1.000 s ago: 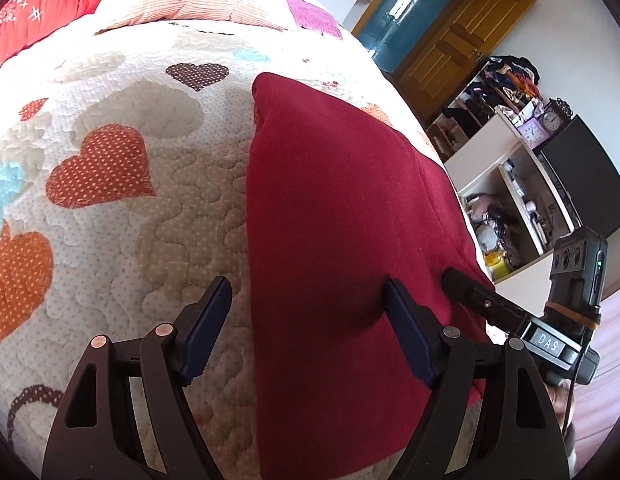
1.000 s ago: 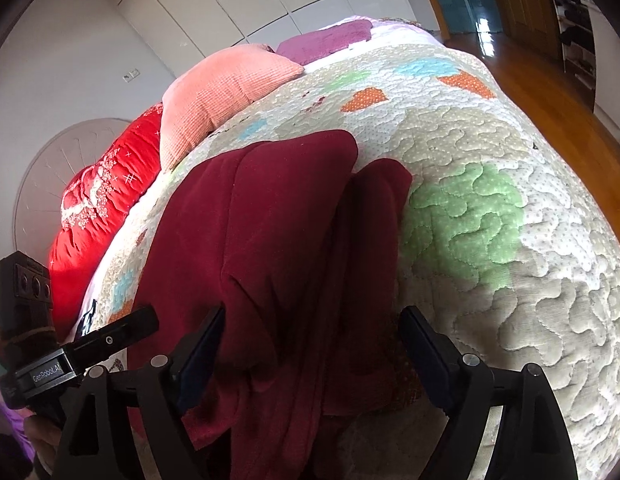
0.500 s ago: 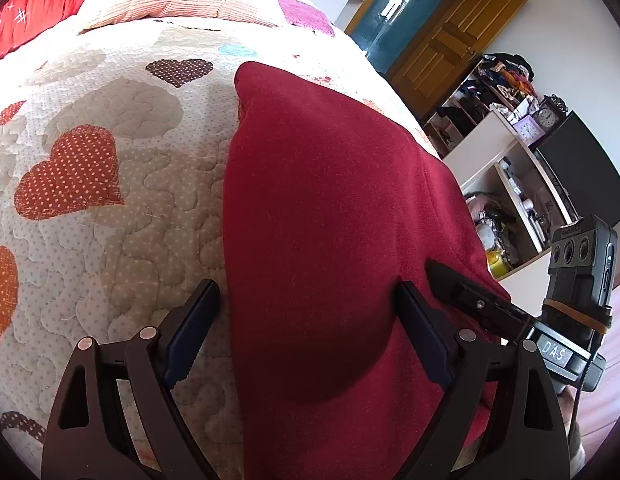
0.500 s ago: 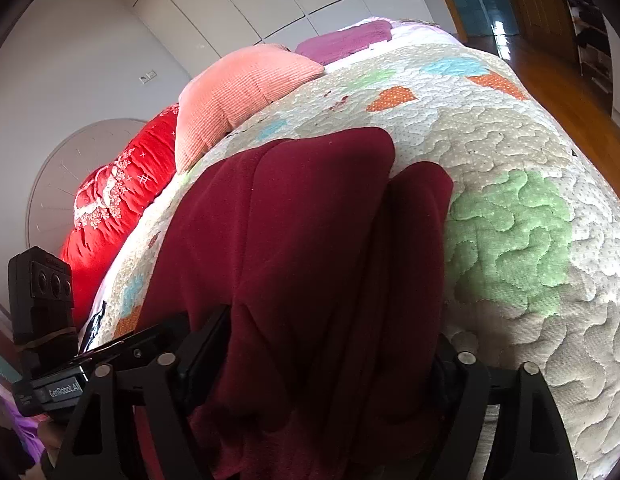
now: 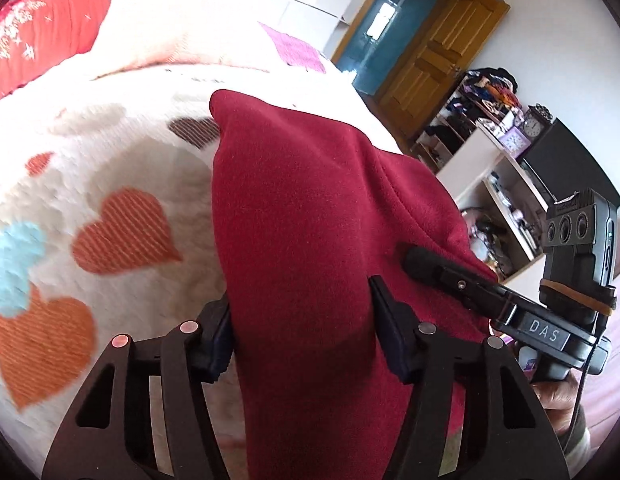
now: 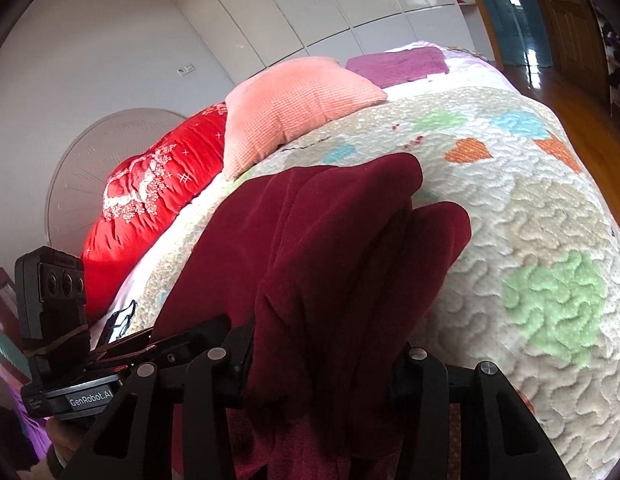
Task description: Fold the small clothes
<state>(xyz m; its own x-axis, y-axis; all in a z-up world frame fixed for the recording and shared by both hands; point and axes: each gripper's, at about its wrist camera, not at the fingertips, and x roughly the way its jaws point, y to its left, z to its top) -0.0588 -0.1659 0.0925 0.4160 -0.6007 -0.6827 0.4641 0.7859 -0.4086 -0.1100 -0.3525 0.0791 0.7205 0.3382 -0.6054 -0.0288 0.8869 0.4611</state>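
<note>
A dark red fleece garment (image 5: 310,216) lies lengthwise on the heart-patterned quilt (image 5: 109,184) of a bed. My left gripper (image 5: 301,320) has closed in on the garment's near edge, with cloth bunched between its jaws. My right gripper (image 6: 322,356) grips the garment (image 6: 330,248) at the other near corner, its jaws pressed into thick folds. The garment's near end is lifted off the quilt. The right gripper also shows in the left wrist view (image 5: 426,262), resting on the cloth.
A pink pillow (image 6: 293,108), a red duvet (image 6: 157,196) and a purple towel (image 6: 398,64) lie at the head of the bed. White shelves (image 5: 502,184) with clutter and a wooden door (image 5: 438,56) stand right of the bed.
Both grippers moved forward onto the garment's near edge and closed from wide open onto the cloth. The near end has risen off the quilt.
</note>
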